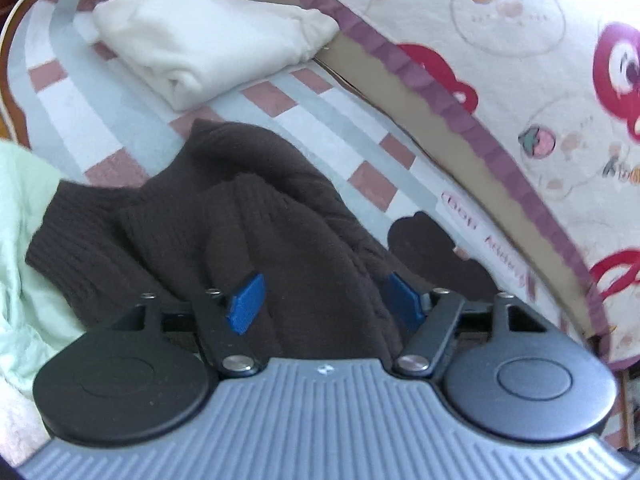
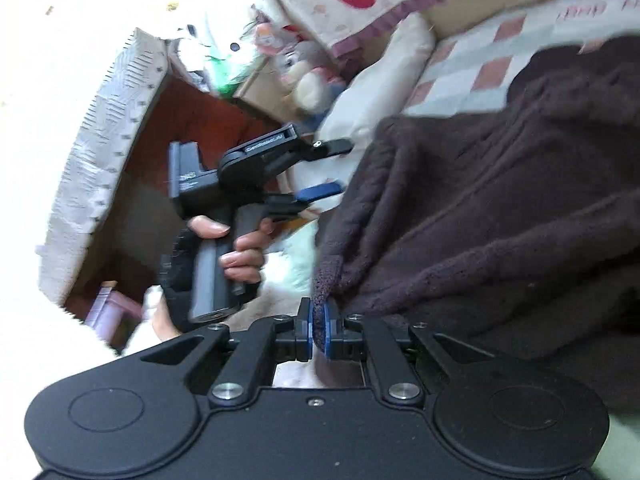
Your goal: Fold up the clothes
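Right gripper (image 2: pixel 318 320) pinches the brown sweater's (image 1: pixel 248 216) hem; left gripper (image 1: pixel 324 300) gapes empty. Regrip the opposite hem, then fold evenly.

Left hand-held gripper (image 1: pixel 324 300) jaws spread wide; right hand-held gripper (image 2: pixel 319 334) seemingly clamped tight.

Checked pink-and-grey bed cover (image 1: pixel 304 120), dark brown knit sweater (image 1: pixel 248 216) spread on it, folded white garment (image 1: pixel 208 40) beyond
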Demonstrator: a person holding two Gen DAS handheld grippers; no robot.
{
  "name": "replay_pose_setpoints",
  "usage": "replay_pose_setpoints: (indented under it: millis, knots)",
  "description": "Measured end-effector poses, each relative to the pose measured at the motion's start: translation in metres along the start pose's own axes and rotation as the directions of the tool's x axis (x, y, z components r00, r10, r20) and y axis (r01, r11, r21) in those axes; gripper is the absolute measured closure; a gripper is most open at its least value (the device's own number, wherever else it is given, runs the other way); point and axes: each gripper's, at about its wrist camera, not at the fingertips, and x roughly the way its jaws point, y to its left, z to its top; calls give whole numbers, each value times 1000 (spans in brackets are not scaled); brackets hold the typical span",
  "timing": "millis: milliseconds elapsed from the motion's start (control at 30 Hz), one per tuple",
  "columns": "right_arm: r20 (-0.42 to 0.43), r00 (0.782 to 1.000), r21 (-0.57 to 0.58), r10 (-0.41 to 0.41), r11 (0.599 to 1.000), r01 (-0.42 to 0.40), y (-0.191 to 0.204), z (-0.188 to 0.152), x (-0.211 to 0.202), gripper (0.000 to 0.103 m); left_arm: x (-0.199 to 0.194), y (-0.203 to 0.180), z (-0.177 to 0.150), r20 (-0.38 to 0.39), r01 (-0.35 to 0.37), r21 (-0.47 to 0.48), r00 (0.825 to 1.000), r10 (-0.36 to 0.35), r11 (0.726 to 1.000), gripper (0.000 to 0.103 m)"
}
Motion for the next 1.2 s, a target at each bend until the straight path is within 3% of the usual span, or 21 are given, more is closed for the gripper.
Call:
replay_pose_setpoints:
  millis: [100,200,233,267,300,333,400,433,500,567,667,700,733,833,900,933,967,1100,1200]
  knots:
    - [2,999,-48,-52,997,53,8,4,2,95,28,-5,0,-115,-59,18,991,61,998,24]
    - [-2,999,-53,-37,998,36,21,9,1,95,51,-12,-3,-188,-82,64,978,93,995,21]
    - [2,1000,-62,-12,998,12,28,12,-4,95,52,-13,-5,-186,-77,84,978,92,993,27]
    - [0,1000,-66,7,998,-7,32,14,-7,95,51,-14,-6,-178,-70,105,980,88,992,61]
    - [-6,1000,-68,24,997,-24,35,15,-8,95,46,-14,-7,-159,-69,119,983,87,991,87]
    - [-15,998,-49,63,997,-63,34,16,-8,100,39,-14,-8,-139,-69,131,986,87,989,99]
    - [-33,991,-6,127,992,-127,32,17,-8,100,9,-14,-9,-10,-156,165,987,160,974,99]
    - [-42,991,2,130,991,-130,31,18,-9,100,-11,-15,-11,63,-225,181,974,217,957,99]
    - [-42,999,-52,10,999,-12,29,25,-13,98,-48,-12,-14,178,-337,184,935,306,923,99]
    - [-16,992,-79,-121,990,120,21,39,-19,95,-69,1,-14,188,-329,135,935,302,935,99]
    - [75,960,-3,-270,963,271,-16,76,-39,87,-74,20,-11,124,-305,63,947,296,950,99]
    - [98,943,1,-318,948,319,-28,90,-42,79,-73,19,-13,121,-309,69,946,300,948,99]
    - [115,923,-4,-367,929,370,-38,104,-44,61,-72,19,-16,121,-314,79,945,304,946,99]
    - [74,825,-82,-561,821,566,-73,137,-28,48,-68,14,-26,131,-341,141,937,323,930,99]
    - [32,759,-141,-651,749,648,-95,152,-10,46,-62,8,-36,152,-384,226,922,357,895,99]
    - [7,737,-139,-676,729,670,-110,156,-3,46,-58,9,-38,138,-389,227,920,366,893,99]
    - [-22,730,-130,-683,726,675,-125,159,5,46,-54,11,-38,119,-391,220,920,373,894,99]
    - [-28,741,-105,-671,739,665,-159,169,17,44,-45,27,-36,47,-373,162,928,371,913,99]
    - [-34,736,-107,-676,735,670,-169,174,39,35,-42,33,-28,18,-347,133,937,348,928,96]
